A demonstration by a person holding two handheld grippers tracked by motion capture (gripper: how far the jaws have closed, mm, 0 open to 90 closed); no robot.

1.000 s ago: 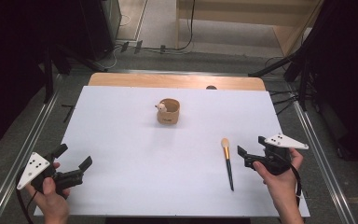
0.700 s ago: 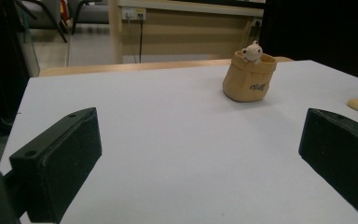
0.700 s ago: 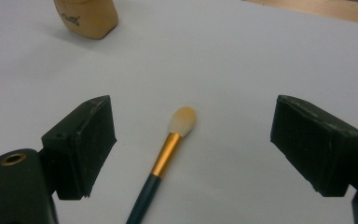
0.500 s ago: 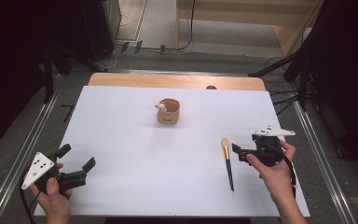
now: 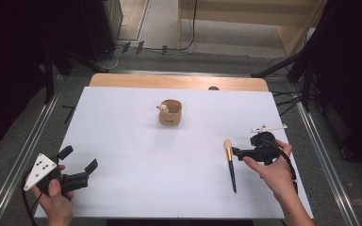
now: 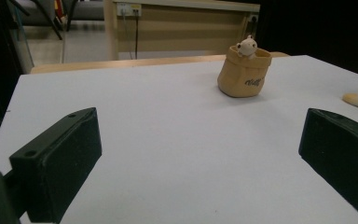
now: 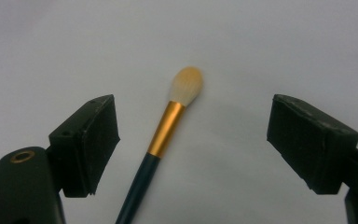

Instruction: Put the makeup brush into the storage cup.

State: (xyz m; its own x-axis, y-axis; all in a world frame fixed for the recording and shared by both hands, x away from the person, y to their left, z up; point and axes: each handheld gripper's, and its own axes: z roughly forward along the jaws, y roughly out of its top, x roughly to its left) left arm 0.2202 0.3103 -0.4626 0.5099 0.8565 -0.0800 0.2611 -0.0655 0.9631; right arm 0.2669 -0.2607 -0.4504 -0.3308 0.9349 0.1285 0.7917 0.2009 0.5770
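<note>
The makeup brush lies flat on the white bench, right of centre, bristles toward the far side. The right tool, jaws wide, brackets its gold ferrule; judging by this, lower squarely, then close across the ferrule. The left tool hovers near-left, wide and empty.

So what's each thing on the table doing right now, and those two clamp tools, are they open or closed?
Brush: lying flat on the table, untouched, between the right gripper's open fingers.
Cup: upright, standing alone, a small figure at its rim.
Left gripper: open, holding nothing.
Right gripper: open, over the brush, not gripping it.
</note>
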